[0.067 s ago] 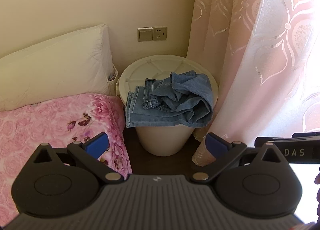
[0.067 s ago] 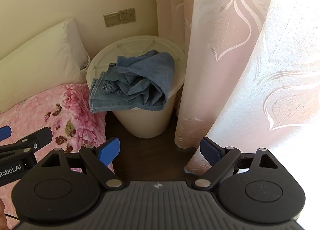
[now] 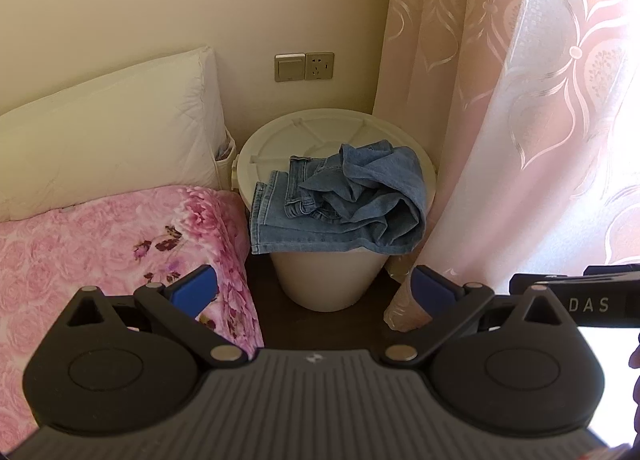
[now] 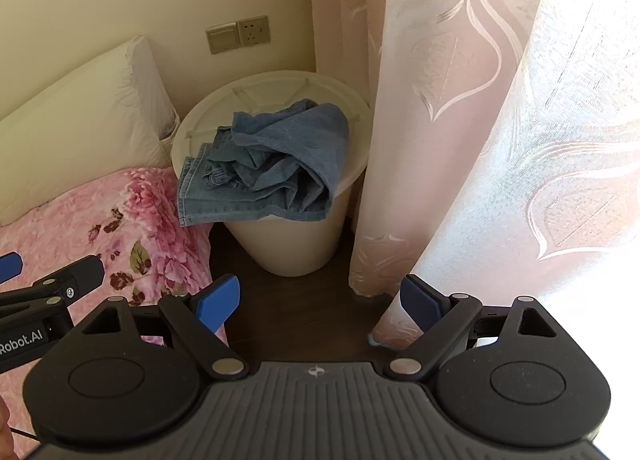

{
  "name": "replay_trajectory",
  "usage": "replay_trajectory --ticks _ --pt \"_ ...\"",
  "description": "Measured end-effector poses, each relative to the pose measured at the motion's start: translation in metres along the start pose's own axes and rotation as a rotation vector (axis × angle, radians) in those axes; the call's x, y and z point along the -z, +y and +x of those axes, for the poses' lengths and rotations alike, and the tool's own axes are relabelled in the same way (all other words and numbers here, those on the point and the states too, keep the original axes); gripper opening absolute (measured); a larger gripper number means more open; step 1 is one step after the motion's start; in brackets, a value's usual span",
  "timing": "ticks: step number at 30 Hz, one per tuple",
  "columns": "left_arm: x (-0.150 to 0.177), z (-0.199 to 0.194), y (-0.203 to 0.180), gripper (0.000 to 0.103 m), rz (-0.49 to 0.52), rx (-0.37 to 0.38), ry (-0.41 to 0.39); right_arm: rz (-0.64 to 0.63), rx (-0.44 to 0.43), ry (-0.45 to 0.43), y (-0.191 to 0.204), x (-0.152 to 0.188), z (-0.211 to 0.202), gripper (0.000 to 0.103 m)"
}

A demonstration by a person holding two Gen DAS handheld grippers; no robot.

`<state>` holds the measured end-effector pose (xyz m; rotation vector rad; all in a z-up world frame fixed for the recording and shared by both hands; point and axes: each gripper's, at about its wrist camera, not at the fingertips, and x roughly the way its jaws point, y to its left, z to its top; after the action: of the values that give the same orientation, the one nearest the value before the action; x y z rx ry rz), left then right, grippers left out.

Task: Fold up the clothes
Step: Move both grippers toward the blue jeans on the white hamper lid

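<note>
Crumpled jeans (image 3: 340, 200) lie atop the lidded white bin (image 3: 332, 284), frame centre — both the left gripper (image 3: 314, 292) and right gripper (image 4: 320, 302) gape wide, empty, at the bottom.

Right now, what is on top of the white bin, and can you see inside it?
A crumpled pair of blue jeans lies on the bin's closed lid, one edge hanging over the front rim. The lid hides whatever the white bin holds.
</note>
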<state>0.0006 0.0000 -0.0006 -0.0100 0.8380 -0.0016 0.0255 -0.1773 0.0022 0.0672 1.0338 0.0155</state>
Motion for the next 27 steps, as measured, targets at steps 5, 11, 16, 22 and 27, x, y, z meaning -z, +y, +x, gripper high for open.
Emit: replay_trajectory --ticks 5,11,16,22,27 --pt "0.000 0.002 0.000 0.102 -0.006 0.003 0.000 -0.002 0.003 -0.001 0.002 -0.002 0.003 0.090" --pt "0.000 0.005 0.000 0.102 -0.013 0.007 0.000 -0.003 0.007 -0.002 0.004 -0.003 0.006 0.090" --pt "0.000 0.008 0.004 0.102 -0.015 0.007 0.001 -0.005 0.010 -0.003 0.006 -0.005 0.009 0.090" --pt "-0.003 0.013 0.015 0.102 -0.021 0.012 0.008 -0.007 0.014 -0.004 0.011 -0.006 0.012 0.090" --pt "-0.005 0.017 0.024 0.102 -0.024 0.014 0.013 -0.008 0.020 -0.002 0.019 -0.007 0.015 0.090"
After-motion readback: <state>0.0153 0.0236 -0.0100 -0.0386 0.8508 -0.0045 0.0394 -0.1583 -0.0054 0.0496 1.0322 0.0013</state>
